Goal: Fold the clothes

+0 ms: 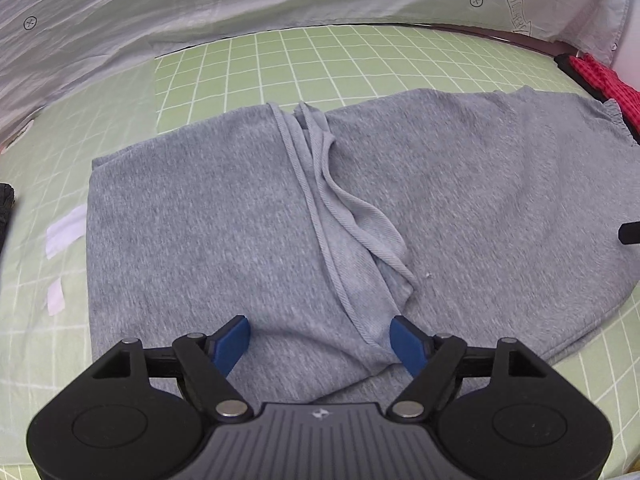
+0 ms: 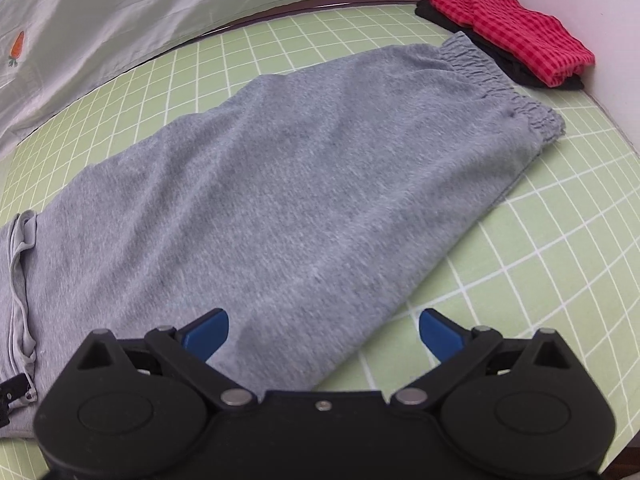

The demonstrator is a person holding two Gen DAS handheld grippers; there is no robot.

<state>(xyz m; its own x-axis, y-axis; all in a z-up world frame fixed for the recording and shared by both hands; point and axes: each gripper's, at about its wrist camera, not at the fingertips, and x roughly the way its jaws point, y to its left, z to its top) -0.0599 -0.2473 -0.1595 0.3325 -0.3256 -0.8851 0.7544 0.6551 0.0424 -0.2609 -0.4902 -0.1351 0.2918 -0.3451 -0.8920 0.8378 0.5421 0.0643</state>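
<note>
A grey garment (image 1: pixel 208 220) lies spread flat on the green checked mat (image 1: pixel 256 64), with a ribbed hem and folds running down its middle (image 1: pixel 344 216). My left gripper (image 1: pixel 322 340) hangs just above the garment's near edge, blue pads wide apart, open with only cloth lying beneath the gap. In the right wrist view the same grey garment (image 2: pixel 304 184) stretches to an elastic gathered band (image 2: pixel 500 80) at the far right. My right gripper (image 2: pixel 324 334) is open over the garment's near right edge; its left pad is over cloth, its right pad over the mat (image 2: pixel 540 248).
A pale printed sheet (image 1: pixel 200 4) borders the mat's far side. A folded red checked cloth on dark cloth (image 2: pixel 516 36) sits at the far right corner. White tape strips (image 1: pixel 64 236) lie on the mat at left. A dark object (image 1: pixel 6 200) shows at the left edge.
</note>
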